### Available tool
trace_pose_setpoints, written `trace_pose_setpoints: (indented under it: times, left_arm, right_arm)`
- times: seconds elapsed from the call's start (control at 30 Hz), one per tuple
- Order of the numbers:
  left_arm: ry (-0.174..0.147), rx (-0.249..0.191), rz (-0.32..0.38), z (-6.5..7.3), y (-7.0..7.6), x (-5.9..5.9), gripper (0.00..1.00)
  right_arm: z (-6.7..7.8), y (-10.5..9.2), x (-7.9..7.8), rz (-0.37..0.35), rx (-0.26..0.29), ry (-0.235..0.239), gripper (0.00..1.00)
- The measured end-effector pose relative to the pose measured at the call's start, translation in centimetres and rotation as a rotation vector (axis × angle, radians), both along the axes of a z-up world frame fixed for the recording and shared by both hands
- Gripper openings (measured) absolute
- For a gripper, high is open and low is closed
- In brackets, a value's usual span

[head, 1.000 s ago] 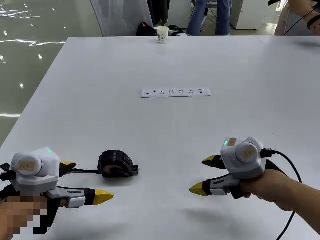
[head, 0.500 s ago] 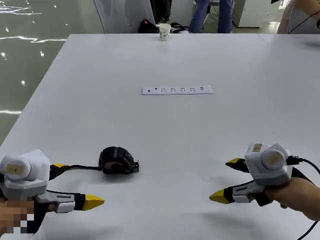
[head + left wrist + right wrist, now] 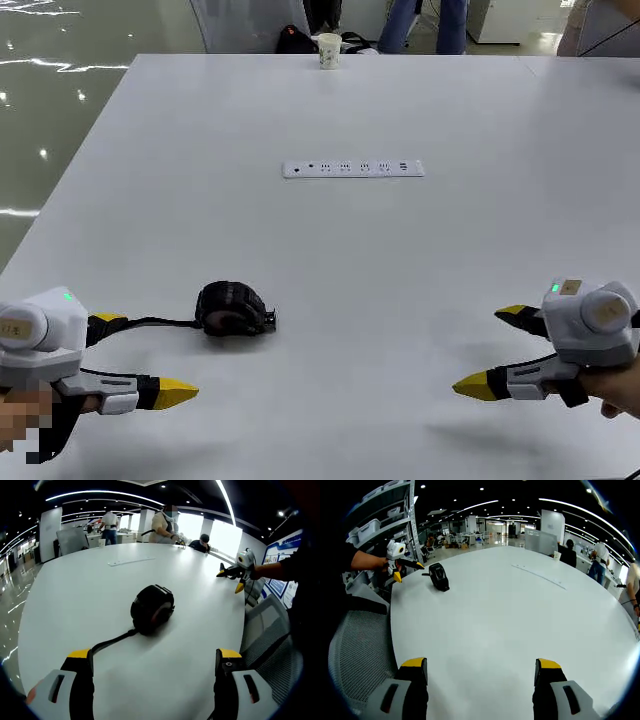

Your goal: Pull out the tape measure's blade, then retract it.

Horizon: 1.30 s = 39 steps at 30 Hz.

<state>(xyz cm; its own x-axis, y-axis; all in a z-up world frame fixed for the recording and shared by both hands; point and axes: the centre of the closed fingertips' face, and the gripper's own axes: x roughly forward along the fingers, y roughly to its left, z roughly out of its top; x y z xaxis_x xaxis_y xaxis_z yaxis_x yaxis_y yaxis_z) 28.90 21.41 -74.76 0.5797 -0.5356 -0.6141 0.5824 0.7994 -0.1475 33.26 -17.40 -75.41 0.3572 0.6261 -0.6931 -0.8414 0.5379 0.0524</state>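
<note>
A black tape measure (image 3: 232,308) lies on the white table (image 3: 380,260), near its front left. No blade shows outside its case. Its thin black strap (image 3: 160,322) trails left to the far finger of my left gripper (image 3: 145,357), which stands open and holds nothing. The left gripper view has the tape measure (image 3: 152,607) just ahead of the open left gripper (image 3: 154,660), with the strap (image 3: 112,640) running toward the left jaw. My right gripper (image 3: 495,350) is open, far to the right. In the right gripper view, the tape measure (image 3: 439,576) lies far beyond the right gripper (image 3: 482,665).
A white power strip (image 3: 353,169) lies mid-table, and a paper cup (image 3: 327,50) stands at the far edge. The table's left edge (image 3: 60,200) runs close to my left gripper. A mesh chair (image 3: 355,645) sits by the near edge. People stand beyond the table.
Both grippers have drawn apart, the right one to the right and the left one to the left, away from the tape measure. The tape measure has stayed put.
</note>
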Motion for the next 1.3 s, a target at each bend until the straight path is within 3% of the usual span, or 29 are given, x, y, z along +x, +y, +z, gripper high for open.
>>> trace_pose_setpoints:
  times: [0.47, 0.8, 0.9, 1.0, 1.07, 1.3]
  left_arm:
    - [0.0, 0.01, 0.002, 0.6, 1.9, -0.4, 0.99]
    - [0.001, 0.032, -0.014, 0.7, 2.1, -0.7, 0.99]
    - [0.032, 0.025, -0.045, 0.5, 1.5, -1.4, 0.97]
    - [0.011, 0.048, -0.053, 0.3, 1.4, -1.2, 0.99]
    - [0.004, 0.037, -0.044, 0.6, 1.4, -1.1, 0.99]
    - [0.006, 0.036, -0.043, 0.7, 1.7, -1.1, 0.99]
  right_arm:
    - [0.0, -3.7, -1.7, -0.027, -0.026, 0.009, 0.99]
    - [0.4, -3.8, -1.8, -0.042, 0.011, 0.028, 0.99]
    - [0.6, -3.6, -1.7, -0.041, 0.016, 0.028, 0.99]
    - [0.7, -3.4, -1.6, -0.039, 0.017, 0.028, 0.99]
    - [0.8, -3.4, -1.4, -0.038, 0.02, 0.026, 0.99]
    - [0.3, -3.4, -1.7, -0.03, 0.014, 0.036, 0.99]
